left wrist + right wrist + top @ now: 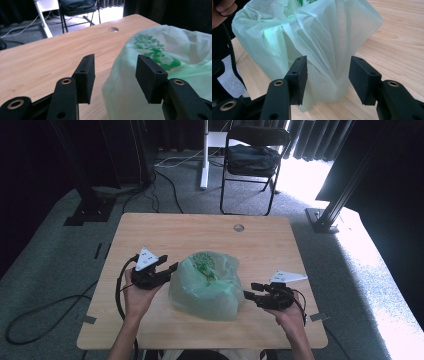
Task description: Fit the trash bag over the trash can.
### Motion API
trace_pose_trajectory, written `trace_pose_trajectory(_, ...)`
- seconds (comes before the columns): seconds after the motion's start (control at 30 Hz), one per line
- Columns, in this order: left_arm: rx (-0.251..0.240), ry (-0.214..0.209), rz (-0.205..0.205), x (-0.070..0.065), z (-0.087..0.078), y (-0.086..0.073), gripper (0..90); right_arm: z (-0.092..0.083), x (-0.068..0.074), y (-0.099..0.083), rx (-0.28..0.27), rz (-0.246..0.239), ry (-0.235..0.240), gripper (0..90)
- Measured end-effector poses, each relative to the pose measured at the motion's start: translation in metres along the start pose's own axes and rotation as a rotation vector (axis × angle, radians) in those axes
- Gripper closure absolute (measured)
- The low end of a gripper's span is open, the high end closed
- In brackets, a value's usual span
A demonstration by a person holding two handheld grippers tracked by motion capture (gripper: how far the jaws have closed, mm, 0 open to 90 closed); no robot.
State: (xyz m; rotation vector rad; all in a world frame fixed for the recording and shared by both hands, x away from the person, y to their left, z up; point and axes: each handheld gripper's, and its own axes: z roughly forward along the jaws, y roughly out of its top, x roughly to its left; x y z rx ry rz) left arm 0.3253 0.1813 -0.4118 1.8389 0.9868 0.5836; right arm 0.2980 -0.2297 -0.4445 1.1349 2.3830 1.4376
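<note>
Pale wood table [150, 232] holds a puffy green plastic bag [206, 285] near its front middle. Left gripper [167, 262] sits just beside the bag's left flank, right gripper [251, 290] at its right; both have jaws spread, grasping nothing.

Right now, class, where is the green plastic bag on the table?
In the high view the green plastic bag stands on the wooden table near its front edge, between the left gripper and the right gripper.
</note>
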Motion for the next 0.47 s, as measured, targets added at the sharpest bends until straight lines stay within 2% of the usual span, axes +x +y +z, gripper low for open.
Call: trace_pose_trajectory(0.47,0.02,0.057,-0.079,0.026,-0.005,-0.027,50.3,0.001,-0.005,-0.003,0.007,0.002,-0.045,46.9)
